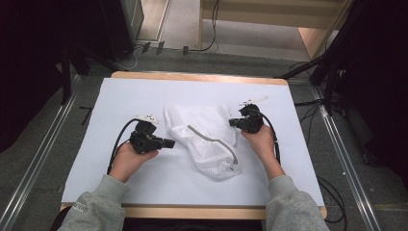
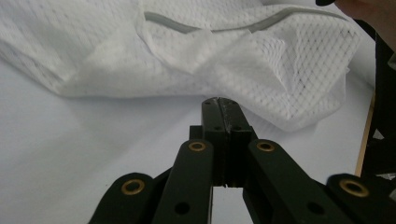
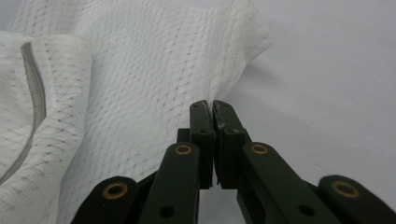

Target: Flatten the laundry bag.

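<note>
bag: white mesh laundry bag (image 1: 204,137) w/ grey zipper (image 1: 214,140), lying crumpled mid-bench, between the two tools; one end folded over itself.
bench: white-covered bench (image 1: 120,101), wood edge showing front & back.
left tool: left tool (image 1: 169,143) just beside bag's left edge, jaws pressed together, nothing between them. In left gripper view the tips (image 2: 219,103) sit short of the mesh (image 2: 261,60); bare sheet between tip & cloth.
right tool: right tool (image 1: 233,122) at bag's upper right corner, jaws together. In right gripper view the tips (image 3: 212,106) are right at the mesh edge (image 3: 154,70); can't tell if a thread is nipped, but looks like no real fold inside, so prob empty.
risk 1: both tools are closed & empty, so any pull now moves nothing. Need to reopen before a grab, else tips just shove cloth & bunch it more.
risk 2: mesh is thin & open-weave. A shallow pinch would likely slip out, or catch one layer only, leaving the bag twisted instead of flat.
risk 3: jaw edges could snag holes in the netting; a drag sideways may stretch or tear it.
risk 4: zipper strip is stiffer than the net. Gripping near it could flip the fold the wrong way.
risk 5: cover sheet underneath may get pinched w/ the bag if tips press down hard.
</note>
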A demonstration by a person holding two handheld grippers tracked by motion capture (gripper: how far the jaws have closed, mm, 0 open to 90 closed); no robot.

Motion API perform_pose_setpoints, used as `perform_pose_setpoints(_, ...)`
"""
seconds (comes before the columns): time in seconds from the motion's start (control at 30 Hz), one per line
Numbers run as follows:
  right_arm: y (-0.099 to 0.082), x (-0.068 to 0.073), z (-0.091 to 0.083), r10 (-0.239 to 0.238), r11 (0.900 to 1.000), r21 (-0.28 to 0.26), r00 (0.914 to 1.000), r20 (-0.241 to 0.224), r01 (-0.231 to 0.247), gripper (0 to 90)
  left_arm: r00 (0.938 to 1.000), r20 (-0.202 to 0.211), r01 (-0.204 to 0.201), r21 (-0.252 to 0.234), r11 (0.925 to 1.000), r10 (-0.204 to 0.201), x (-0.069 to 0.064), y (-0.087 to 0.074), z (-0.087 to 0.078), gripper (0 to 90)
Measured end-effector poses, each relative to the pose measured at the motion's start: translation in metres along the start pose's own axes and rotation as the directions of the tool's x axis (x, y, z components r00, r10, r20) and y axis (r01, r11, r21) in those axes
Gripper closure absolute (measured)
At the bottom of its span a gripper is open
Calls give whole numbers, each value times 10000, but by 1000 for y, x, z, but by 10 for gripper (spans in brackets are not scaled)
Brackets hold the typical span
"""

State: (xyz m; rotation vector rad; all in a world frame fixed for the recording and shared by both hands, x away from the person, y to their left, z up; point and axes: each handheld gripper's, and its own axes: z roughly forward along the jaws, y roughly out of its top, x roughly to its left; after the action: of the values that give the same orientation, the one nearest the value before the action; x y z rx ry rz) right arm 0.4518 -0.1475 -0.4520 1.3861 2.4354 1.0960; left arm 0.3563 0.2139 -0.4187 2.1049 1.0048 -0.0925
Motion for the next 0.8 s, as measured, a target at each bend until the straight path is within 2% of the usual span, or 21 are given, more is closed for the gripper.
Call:
perform_pose_setpoints(0.1, -2, -6, -5, 139, 9998, -115, 9999, 86, -138, 894, 10000, 28, 88, -75, 9999, -88, 0, 2, 2, 860)
perform_pose_setpoints(0.17, -3, -7, -6, 162, 9998, -122, 9998, 133, -160, 894, 10000, 44, 31, -67, 10000, -31, -1, 3, 5, 838)
perform_pose_setpoints(0.3, -6, -11, -11, 228, 9997, -83, 9983, 539, -224, 894, 9997, -23, -224, 21, 9997, 224, -4, 8, 10, 792)
perform_pose_setpoints(0.37, -9, -16, -15, 445, 9989, -148, 9978, 484, -438, 888, 9997, 6, -226, -8, 9997, 226, -3, 11, 12, 768)
perform_pose_setpoints(0.47, -13, -18, -19, 629, 9977, -257, 9977, 241, -622, 807, 9998, 13, -174, -37, 9998, 174, 0, 15, 15, 739)
perform_pose_setpoints(0.57, -13, -15, -29, 645, 9956, -693, 9976, 243, -626, 775, 9999, -15, -156, -107, 9998, 156, 1, 21, 18, 691)
perform_pose_setpoints(0.63, -13, -12, -33, 642, 9944, -853, 9979, 122, -629, 768, 9994, -179, -294, -132, 9995, 291, 1, 26, 20, 665)
perform_pose_setpoints(0.8, -19, -5, -36, 337, 9978, -570, 9993, 170, -326, 761, 9988, -307, -383, -191, 9991, 377, 6, 41, 26, 625)
